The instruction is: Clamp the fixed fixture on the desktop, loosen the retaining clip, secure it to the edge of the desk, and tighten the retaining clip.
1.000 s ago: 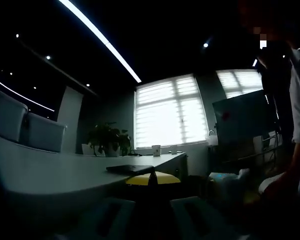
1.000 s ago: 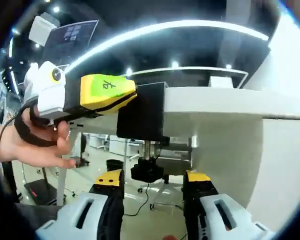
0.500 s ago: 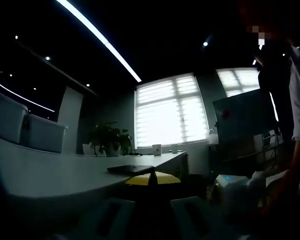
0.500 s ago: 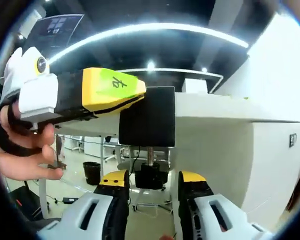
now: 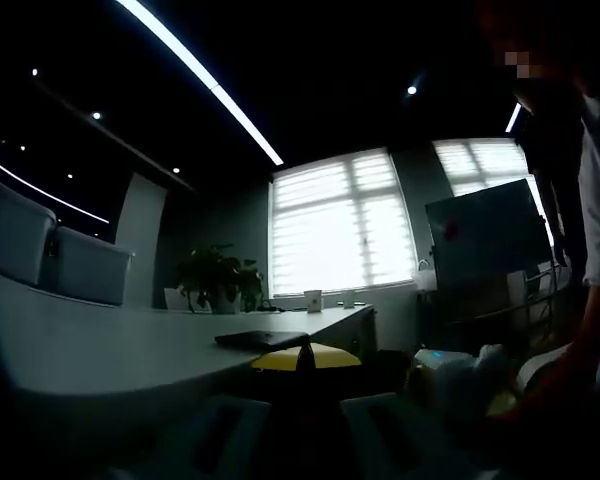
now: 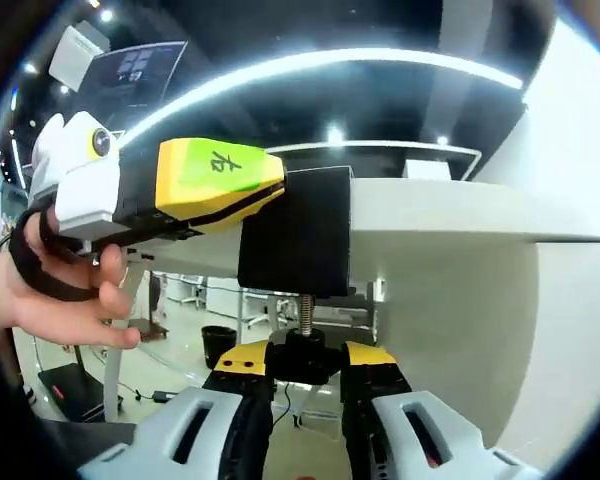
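Right tongs (image 6: 307,375) have closed onto the knob (image 6: 304,355) under the fixture (image 6: 298,245) — left tongs (image 6: 265,190) clamp it.

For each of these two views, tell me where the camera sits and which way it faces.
Left gripper view: rides the left tongs, level with the desk, facing windows; a sleeve at right.
Right gripper view: rides the right tongs, below the desk edge, looking up at the black clamp and its screw knob; a hand holds the left tongs.
Shared: the desk.
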{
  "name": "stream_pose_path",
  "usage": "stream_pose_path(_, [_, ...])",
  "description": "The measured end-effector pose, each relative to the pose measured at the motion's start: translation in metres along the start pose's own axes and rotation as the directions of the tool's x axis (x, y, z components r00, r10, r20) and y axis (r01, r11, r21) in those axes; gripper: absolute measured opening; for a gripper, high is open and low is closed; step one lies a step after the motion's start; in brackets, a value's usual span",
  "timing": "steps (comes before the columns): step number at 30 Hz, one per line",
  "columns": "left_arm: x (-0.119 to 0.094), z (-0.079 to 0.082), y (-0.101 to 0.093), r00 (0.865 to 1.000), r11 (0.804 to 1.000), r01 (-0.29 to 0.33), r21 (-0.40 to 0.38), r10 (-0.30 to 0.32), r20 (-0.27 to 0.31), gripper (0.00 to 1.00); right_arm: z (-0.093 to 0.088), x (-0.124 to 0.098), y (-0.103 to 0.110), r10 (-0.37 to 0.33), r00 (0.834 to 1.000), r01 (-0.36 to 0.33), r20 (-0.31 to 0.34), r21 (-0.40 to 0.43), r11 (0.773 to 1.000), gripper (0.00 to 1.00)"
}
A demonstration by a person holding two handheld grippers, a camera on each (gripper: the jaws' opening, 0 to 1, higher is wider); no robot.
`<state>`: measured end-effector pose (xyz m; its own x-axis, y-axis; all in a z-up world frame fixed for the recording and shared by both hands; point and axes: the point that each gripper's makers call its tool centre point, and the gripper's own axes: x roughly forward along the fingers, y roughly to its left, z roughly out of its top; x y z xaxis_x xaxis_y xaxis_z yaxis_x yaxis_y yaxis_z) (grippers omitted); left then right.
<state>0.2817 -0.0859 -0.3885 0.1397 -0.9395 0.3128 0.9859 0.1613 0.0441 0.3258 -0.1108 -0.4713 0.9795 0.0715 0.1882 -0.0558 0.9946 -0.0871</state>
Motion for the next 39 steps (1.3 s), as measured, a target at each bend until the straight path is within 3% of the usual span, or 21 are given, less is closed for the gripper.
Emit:
stream_pose_path(6, [0.000, 0.000, 0.000, 1.000, 1.000, 0.004, -0.005, -0.004, 0.003, 0.01, -0.002, 0.005, 0.002, 0.152, 0.988, -0.152, -0.020, 0.026, 0.988, 0.25])
stream_pose_path(12, [0.000, 0.001, 0.000, 1.000, 1.000, 0.004, -0.002, -0.004, 0.000, 0.01, -0.003, 0.009, 0.003, 0.198, 0.980, -0.198, -0.016, 0.017, 0.980, 0.25])
stream_pose_path(13, [-0.001, 0.001, 0.000, 1.000, 1.000, 0.004, -0.002, -0.004, 0.001, 0.01, -0.003, 0.009, 0.004, 0.188, 0.982, -0.188, -0.015, 0.023, 0.982, 0.25])
stream_pose_path(16, [0.000, 0.001, 0.000, 1.000, 1.000, 0.004, -0.004, -0.004, 0.004, 0.01, -0.004, 0.005, -0.005, 0.063, 0.998, -0.062, -0.004, 0.070, 0.996, 0.30])
stream_pose_path(19, [0.000, 0.000, 0.000, 1.000, 1.000, 0.004, -0.002, -0.004, 0.001, 0.01, -0.007, -0.006, -0.016, -0.036, 0.999, 0.035, 0.004, 0.127, 0.991, 0.33])
stream_pose_path(21, [0.000, 0.000, 0.000, 1.000, 1.000, 0.004, -0.002, -0.004, 0.002, 0.01, -0.013, -0.013, -0.013, -0.074, 0.997, 0.075, -0.015, 0.123, 0.990, 0.34])
stream_pose_path(26, [0.000, 0.000, 0.000, 1.000, 1.000, 0.002, -0.007, -0.002, 0.004, 0.01, -0.008, -0.027, 0.002, -0.160, 0.987, 0.160, -0.027, 0.012, 0.987, 0.42])
stream_pose_path(29, [0.000, 0.000, 0.000, 1.000, 1.000, 0.001, -0.004, -0.001, 0.000, 0.01, -0.001, -0.034, 0.002, -0.258, 0.966, 0.256, -0.009, -0.078, 0.963, 0.41])
stream_pose_path(35, [0.000, 0.000, 0.000, 1.000, 1.000, -0.003, -0.001, 0.003, -0.001, 0.01, -0.003, -0.022, -0.001, -0.295, 0.955, 0.292, -0.029, -0.081, 0.953, 0.39])
stream_pose_path(39, [0.000, 0.000, 0.000, 1.000, 1.000, 0.000, 0.001, 0.000, -0.003, 0.01, -0.003, -0.015, -0.011, -0.322, 0.946, 0.321, -0.021, -0.034, 0.946, 0.37])
